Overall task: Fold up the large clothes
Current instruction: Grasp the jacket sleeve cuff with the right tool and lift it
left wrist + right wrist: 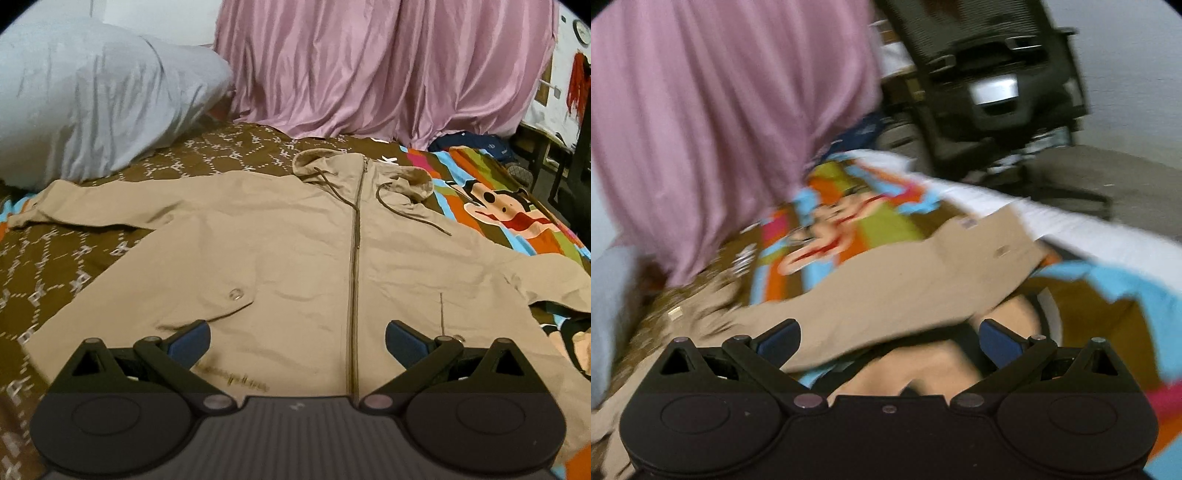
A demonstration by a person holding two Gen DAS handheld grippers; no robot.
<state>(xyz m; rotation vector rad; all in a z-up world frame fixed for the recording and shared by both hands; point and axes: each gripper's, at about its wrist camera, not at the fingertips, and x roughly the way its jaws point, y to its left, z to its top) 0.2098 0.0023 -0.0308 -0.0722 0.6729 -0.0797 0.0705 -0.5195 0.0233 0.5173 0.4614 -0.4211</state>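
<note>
Left gripper [297, 341]: low over the jacket's hem, fingers spread wide to either side of the zip, gripping nothing.
Right gripper [888, 341]: fingers spread just as wide, empty; poised over the near edge of the jacket's right sleeve [923, 269], picture smeared, contact with the cloth not discernible.
Jacket [288, 236]: tan, hooded, zipped shut, laid front up and flat on the bedspread [74, 258]; hood [406, 181] at the far end toward the pink curtain [369, 66], both sleeves stretched sideways from the body.
Left sleeve [85, 203]: reaching out from the jacket toward the grey pillow [92, 103], cuff curled slightly.
Stage: fold apparently not begun, jacket still spread out.
Risk, single layer: pinching only the top cloth at the hem likely to drag the front panel and leave the back behind, wrinkling the fold.
Risk, drawcords [410, 210]: loose across the jacket's chest, liable to snag or bunch inside a fold.
Risk, right sleeve: close to the bed's edge beside the office chair [990, 74]; a loose sweep could tip it off.
Pose: both tools held low, pointing forward across the jacket, left roughly level, right tilted.
</note>
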